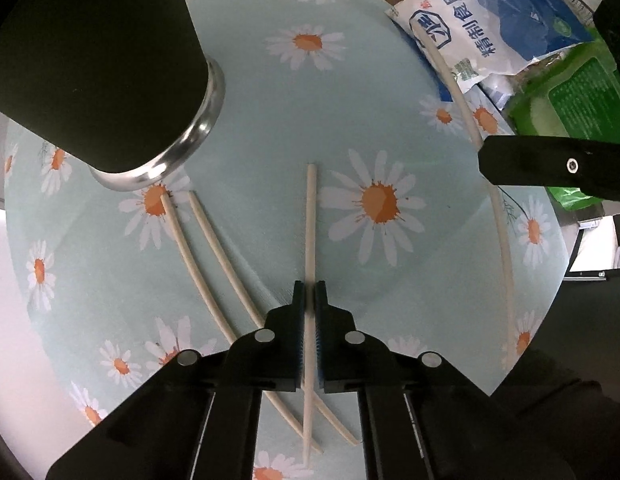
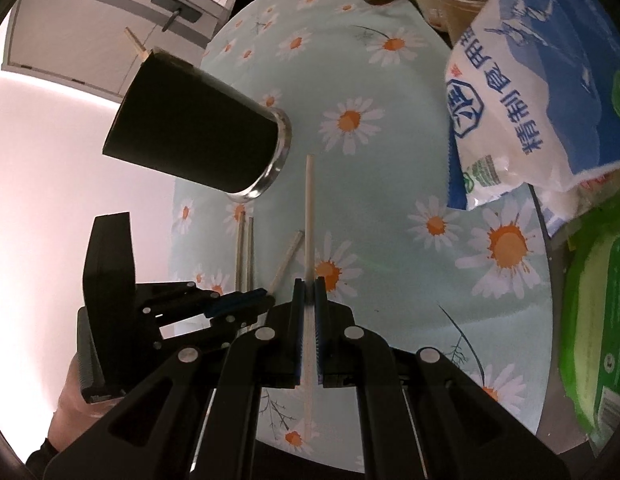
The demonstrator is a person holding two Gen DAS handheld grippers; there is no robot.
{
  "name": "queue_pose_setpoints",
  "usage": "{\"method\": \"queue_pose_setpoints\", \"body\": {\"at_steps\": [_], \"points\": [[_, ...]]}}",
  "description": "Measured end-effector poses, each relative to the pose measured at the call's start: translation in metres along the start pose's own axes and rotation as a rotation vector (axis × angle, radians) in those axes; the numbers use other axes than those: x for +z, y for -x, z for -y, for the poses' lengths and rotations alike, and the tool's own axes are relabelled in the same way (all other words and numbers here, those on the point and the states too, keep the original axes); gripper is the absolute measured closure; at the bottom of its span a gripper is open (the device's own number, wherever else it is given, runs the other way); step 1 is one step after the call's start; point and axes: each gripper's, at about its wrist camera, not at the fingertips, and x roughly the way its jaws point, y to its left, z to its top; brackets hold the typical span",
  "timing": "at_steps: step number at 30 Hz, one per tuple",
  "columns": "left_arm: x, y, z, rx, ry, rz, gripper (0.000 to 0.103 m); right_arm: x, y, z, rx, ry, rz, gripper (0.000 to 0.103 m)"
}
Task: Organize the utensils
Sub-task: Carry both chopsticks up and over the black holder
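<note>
Daisy-print tablecloth covers a table holding a black cup and a salt bag. Left gripper is closed on one pale chopstick, two more lying beside it. Right gripper is clamped on another chopstick, raised above the cloth.

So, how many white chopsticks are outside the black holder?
4. Two chopsticks lie near the holder, a third between the left fingers, a fourth between the right fingers. More may be hidden.
</note>
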Motion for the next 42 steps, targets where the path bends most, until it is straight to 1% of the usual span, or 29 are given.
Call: {"method": "queue_pose_setpoints", "body": {"at_steps": [3, 6, 11, 16, 20, 23, 26, 27, 29, 32, 34, 36, 39, 42], "points": [[0.001, -0.002, -0.001, -0.003, 0.014, 0.005, 0.099, 0.002, -0.002, 0.000, 0.008, 0.009, -0.007, 0.097], [0.000, 0.000, -0.009, -0.005, 0.036, 0.015, 0.099, 0.005, -0.007, -0.002, 0.015, 0.023, -0.028, 0.097], [-0.006, 0.015, -0.023, -0.016, 0.081, 0.062, 0.099, 0.008, -0.010, -0.011, 0.026, 0.055, -0.043, 0.097], [-0.016, 0.036, -0.036, -0.029, 0.141, 0.128, 0.099, 0.012, -0.011, -0.027, 0.026, 0.124, -0.043, 0.097], [-0.031, 0.055, -0.044, -0.051, 0.191, 0.200, 0.099, 0.013, -0.009, -0.042, 0.045, 0.193, -0.025, 0.097], [-0.043, 0.076, -0.044, -0.081, 0.235, 0.260, 0.099, 0.011, -0.009, -0.053, 0.064, 0.234, -0.017, 0.097], [-0.047, 0.093, -0.048, -0.122, 0.285, 0.321, 0.099, 0.011, -0.008, -0.066, 0.087, 0.286, -0.016, 0.097], [-0.050, 0.098, -0.048, -0.125, 0.295, 0.340, 0.099, 0.010, -0.007, -0.071, 0.098, 0.309, -0.009, 0.097], [-0.052, 0.110, -0.050, -0.128, 0.314, 0.382, 0.099, 0.010, -0.003, -0.079, 0.106, 0.341, 0.010, 0.097], [-0.058, 0.126, -0.051, -0.138, 0.331, 0.431, 0.099, 0.012, 0.004, -0.091, 0.143, 0.381, 0.034, 0.097], [-0.060, 0.135, -0.053, -0.137, 0.340, 0.463, 0.099, 0.013, 0.010, -0.101, 0.153, 0.420, 0.064, 0.097], [-0.063, 0.147, -0.056, -0.161, 0.361, 0.514, 0.099, 0.015, 0.014, -0.108, 0.167, 0.447, 0.091, 0.097], [-0.065, 0.166, -0.055, -0.145, 0.365, 0.587, 0.099, 0.019, 0.020, -0.116, 0.189, 0.460, 0.129, 0.097], [-0.065, 0.179, -0.056, -0.165, 0.370, 0.649, 0.099, 0.025, 0.024, -0.120, 0.207, 0.470, 0.162, 0.097]]}}
